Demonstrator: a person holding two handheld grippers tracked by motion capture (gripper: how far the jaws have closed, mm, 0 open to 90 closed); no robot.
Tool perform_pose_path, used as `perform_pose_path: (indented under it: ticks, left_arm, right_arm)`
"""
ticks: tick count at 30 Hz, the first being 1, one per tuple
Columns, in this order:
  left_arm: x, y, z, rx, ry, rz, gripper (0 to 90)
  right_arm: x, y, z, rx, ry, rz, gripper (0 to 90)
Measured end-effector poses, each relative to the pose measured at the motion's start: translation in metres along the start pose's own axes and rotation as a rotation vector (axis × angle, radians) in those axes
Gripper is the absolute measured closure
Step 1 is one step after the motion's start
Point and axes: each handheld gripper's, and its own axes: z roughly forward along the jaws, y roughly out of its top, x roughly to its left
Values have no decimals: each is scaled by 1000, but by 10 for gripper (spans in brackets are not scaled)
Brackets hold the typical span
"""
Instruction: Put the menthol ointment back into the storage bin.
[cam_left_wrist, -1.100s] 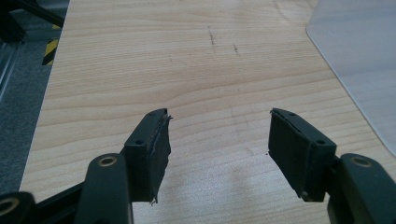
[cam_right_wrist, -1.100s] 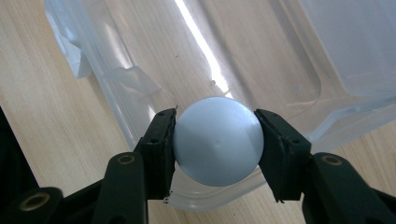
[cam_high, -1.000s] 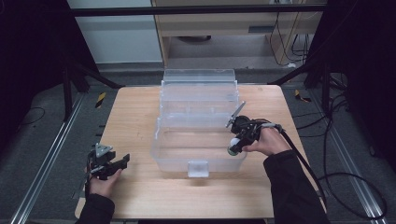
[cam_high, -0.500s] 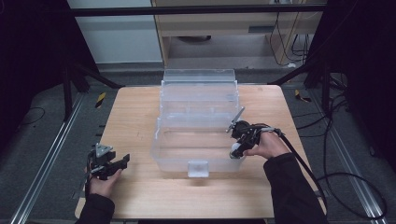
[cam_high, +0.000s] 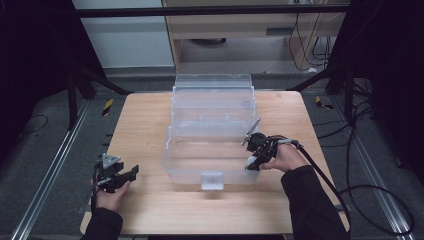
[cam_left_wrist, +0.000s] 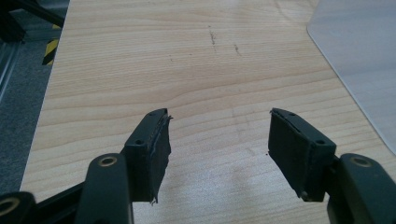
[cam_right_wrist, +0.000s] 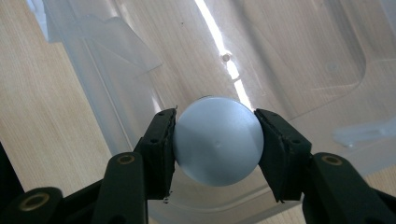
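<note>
In the high view the right gripper (cam_high: 251, 162) sits right of centre, at the right front corner of the clear plastic box (cam_high: 212, 131); its jaws are clamped on a pale blue-grey ball (cam_high: 250, 163); in the right gripper view the ball (cam_right_wrist: 217, 140) fills the gap between both pads at the lower middle, above the box's wall (cam_right_wrist: 107, 70) and the wooden surface (cam_right_wrist: 37, 107); the left gripper (cam_high: 123, 176) rests at the lower left of the high view, well apart from the box; its jaws stand wide with nothing between them.
</note>
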Motion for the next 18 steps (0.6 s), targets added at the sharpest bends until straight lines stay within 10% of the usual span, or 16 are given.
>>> perform_pose_path:
  ticks: [18]
  left_arm:
    - [0,0,0,2,-1,1,382]
  right_arm:
    - [2,-1,1,6,-4,-6,515]
